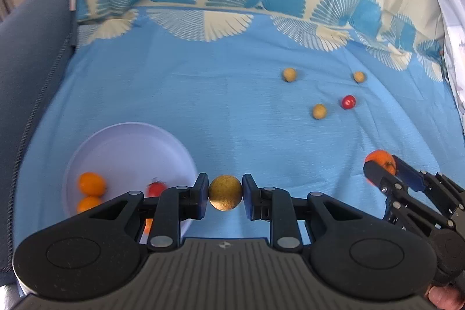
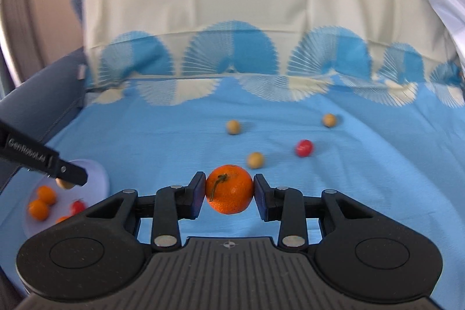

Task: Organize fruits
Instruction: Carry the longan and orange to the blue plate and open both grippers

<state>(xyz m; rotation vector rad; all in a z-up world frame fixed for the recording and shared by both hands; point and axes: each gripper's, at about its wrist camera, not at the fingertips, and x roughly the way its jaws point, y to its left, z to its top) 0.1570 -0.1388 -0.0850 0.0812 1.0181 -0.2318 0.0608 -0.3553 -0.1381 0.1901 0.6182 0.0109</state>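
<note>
My left gripper (image 1: 225, 196) is shut on a tan longan (image 1: 225, 193), held just right of a white plate (image 1: 128, 141). The plate holds two small oranges (image 1: 91, 183) and a red cherry tomato (image 1: 155, 189). My right gripper (image 2: 229, 192) is shut on an orange mandarin (image 2: 229, 189) above the blue cloth; it also shows in the left wrist view (image 1: 380, 164). Three loose longans (image 2: 255, 160) (image 2: 233, 127) (image 2: 329, 120) and a red cherry tomato (image 2: 304, 148) lie on the cloth beyond it. The left gripper (image 2: 68, 182) shows over the plate (image 2: 98, 170) in the right wrist view.
A blue cloth (image 1: 203, 95) with fan patterns covers the surface. A cream pillow (image 2: 232, 5) stands along the back. A dark grey upholstered edge (image 1: 35, 54) runs along the left side. White fabric (image 1: 456, 42) lies at the far right.
</note>
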